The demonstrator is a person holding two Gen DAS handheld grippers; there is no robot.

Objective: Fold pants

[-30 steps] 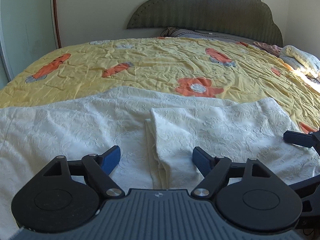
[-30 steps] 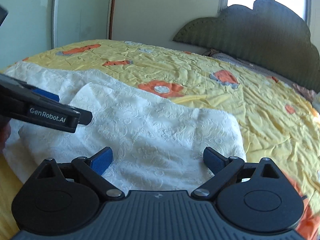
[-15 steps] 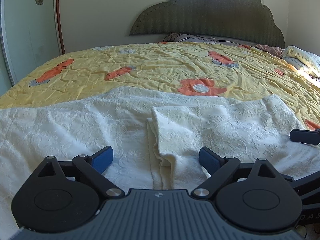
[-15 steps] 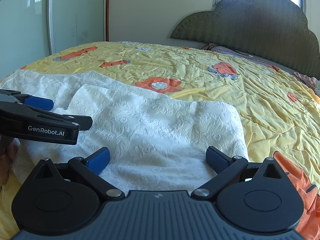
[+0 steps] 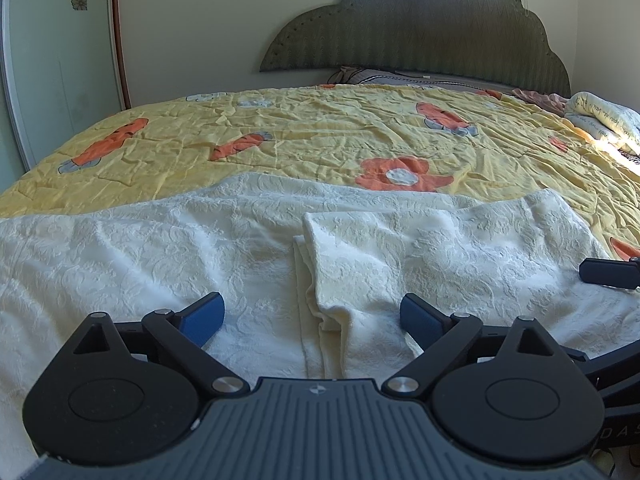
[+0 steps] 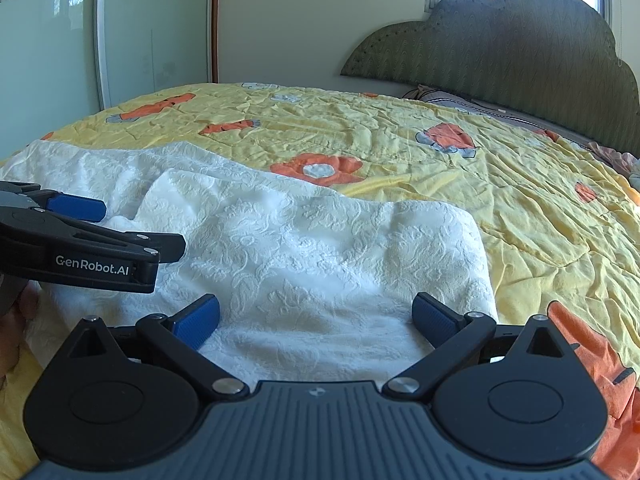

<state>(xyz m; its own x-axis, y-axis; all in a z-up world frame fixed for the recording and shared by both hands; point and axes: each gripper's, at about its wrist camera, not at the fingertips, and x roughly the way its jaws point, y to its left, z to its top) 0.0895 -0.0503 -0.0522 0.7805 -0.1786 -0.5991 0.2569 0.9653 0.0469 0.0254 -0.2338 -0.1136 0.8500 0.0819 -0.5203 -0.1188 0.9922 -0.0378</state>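
Right now I have both jaws spread wide and empty: left gripper [image 5: 312, 314] over the folded edge of the white textured pants [image 5: 400, 248], right gripper [image 6: 316, 318] beside it. Next I'd pinch every layer squarely before lifting, I think.

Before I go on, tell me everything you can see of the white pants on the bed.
The pants are white to cream, in a soft cloth with a raised floral weave. They lie flat on the yellow quilt near its close edge, partly folded: one end is laid back over the rest, its folded edge stacked in layers. The upper layer is lightly rumpled. Both the left gripper and the right gripper hover open above the cloth, gripping nothing.
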